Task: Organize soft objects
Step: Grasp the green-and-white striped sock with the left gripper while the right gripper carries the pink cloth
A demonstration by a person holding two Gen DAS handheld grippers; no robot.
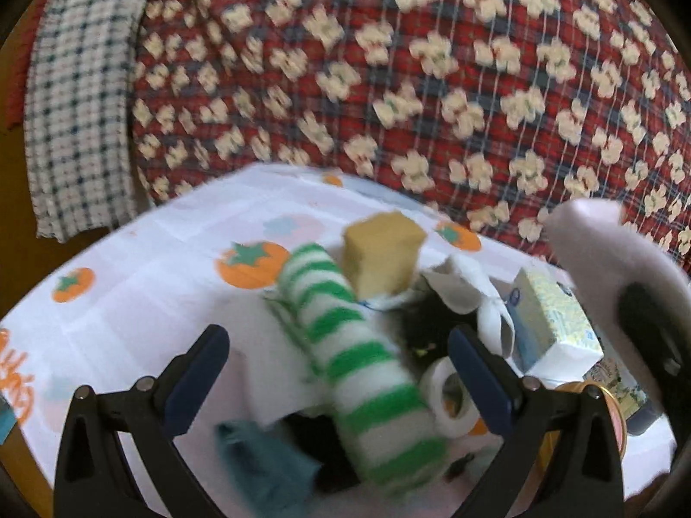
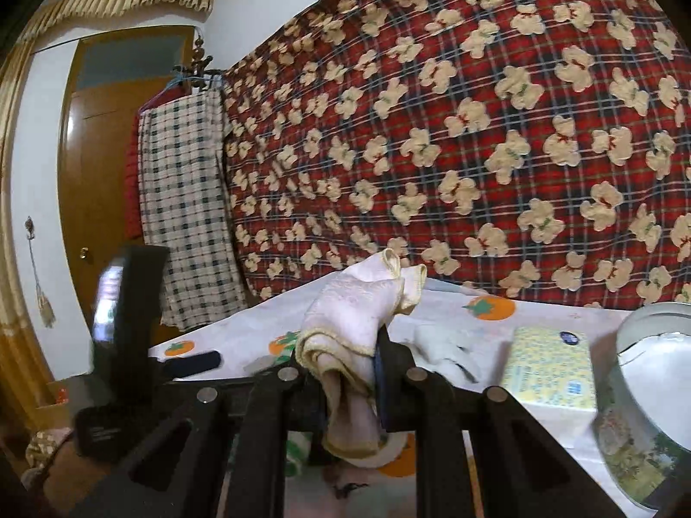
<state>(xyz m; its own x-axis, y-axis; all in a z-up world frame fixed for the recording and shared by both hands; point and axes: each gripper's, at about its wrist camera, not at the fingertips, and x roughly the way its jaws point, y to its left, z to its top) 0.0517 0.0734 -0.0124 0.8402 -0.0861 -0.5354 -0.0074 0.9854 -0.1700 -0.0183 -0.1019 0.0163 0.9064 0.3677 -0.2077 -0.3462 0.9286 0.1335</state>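
Observation:
In the left wrist view my left gripper [image 1: 337, 354] is open, its fingers apart on either side of a rolled green-and-white striped towel [image 1: 358, 354] that lies on the table. A yellow sponge block [image 1: 382, 254] sits just beyond the roll, a teal cloth [image 1: 263, 462] lies near its close end, and white cloths [image 1: 466, 289] lie to the right. In the right wrist view my right gripper [image 2: 345, 371] is shut on a pale pink cloth with a cream edge [image 2: 358, 315], held above the table. The same cloth shows at the right of the left wrist view [image 1: 604, 250].
The table has a white cover with orange persimmon prints [image 1: 151, 285]. A tissue box [image 2: 548, 367], a round tin [image 2: 648, 410], a tape roll [image 1: 449, 393], a grey cloth [image 2: 449, 349] and a black remote [image 2: 194, 362] lie on it. A red bear-print blanket [image 2: 475, 129] hangs behind.

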